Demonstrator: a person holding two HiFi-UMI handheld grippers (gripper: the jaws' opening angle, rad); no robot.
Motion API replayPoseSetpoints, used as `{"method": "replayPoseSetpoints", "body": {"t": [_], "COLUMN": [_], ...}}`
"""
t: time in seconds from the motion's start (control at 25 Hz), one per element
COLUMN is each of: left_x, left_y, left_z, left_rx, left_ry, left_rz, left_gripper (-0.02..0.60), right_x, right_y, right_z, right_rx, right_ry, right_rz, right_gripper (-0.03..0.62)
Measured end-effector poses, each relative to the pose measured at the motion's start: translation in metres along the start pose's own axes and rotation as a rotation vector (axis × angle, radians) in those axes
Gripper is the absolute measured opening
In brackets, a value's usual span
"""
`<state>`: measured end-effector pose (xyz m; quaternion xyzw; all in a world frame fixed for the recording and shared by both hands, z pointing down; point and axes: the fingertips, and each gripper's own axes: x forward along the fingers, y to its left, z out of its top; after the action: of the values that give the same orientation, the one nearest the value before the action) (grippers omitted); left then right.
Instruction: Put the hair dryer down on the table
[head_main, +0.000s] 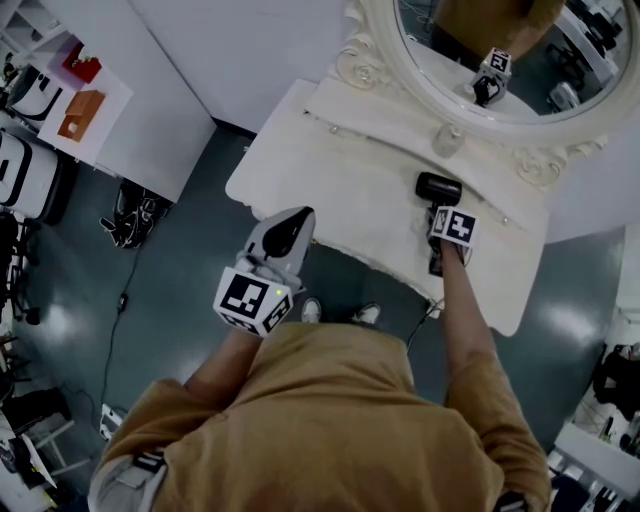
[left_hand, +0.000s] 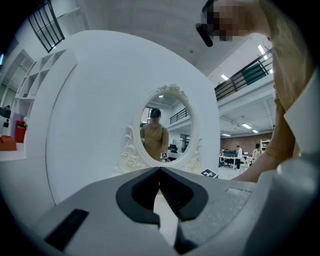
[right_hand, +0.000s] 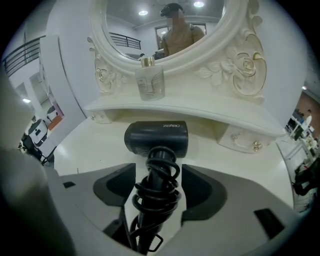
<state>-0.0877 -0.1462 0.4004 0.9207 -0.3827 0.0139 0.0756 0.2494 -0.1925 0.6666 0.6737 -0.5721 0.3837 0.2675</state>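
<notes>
The hair dryer (right_hand: 156, 137) is matt black plastic; the table (right_hand: 92, 142) glossy.

hair dryer (right_hand: 156, 138) handle end off-frame

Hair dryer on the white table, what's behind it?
Behind the hair dryer is a raised shelf holding a clear bottle, then the oval mirror. The dryer's body hides the strip of table directly behind it.

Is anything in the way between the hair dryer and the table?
Nothing visible. The hair dryer already seems to lie on the table, its cord-wrapped handle between the right gripper's open jaws. The bottle stands apart, on the shelf behind.
</notes>
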Motion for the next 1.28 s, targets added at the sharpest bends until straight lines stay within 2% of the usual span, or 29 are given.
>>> {"method": "replayPoseSetpoints", "body": {"t": [0.4, 0.64, 0.88, 1.2, 1.28], "left_x": [0.002, 0.004, 0.009, 0.022, 0.025], "left_y": [-0.013, -0.022, -0.030, -0.034, -0.037], "left_z": [0.000, 0.003, 0.008, 0.020, 0.025], "left_rx": [0.008, 0.017, 0.027, 0.059, 0.064], "left_ry": [-0.006, -0.014, -0.029, -0.063, -0.076], "left_rz": [-0.032, -0.053, -0.067, -0.066, -0.065], "left_gripper": [0.003, 0.003, 0.003, 0.003, 0.003], "right_x": [-0.017, -0.039, -0.072, -0.112, -0.125], "right_y": [-0.001, 0.001, 0.005, -0.007, -0.008], "right_z": [0.007, 0.027, 0.050, 0.059, 0.063], "right_rx": [0.018, 0.028, -0.004, -0.040, -0.056], "right_ry": [-0.053, -0.144, -0.255, -0.374, -0.415], "right_rz": [0.010, 0.018, 0.041, 0.047, 0.066], "right_gripper": [0.289, 0.261, 0.165, 0.006, 0.003]}}
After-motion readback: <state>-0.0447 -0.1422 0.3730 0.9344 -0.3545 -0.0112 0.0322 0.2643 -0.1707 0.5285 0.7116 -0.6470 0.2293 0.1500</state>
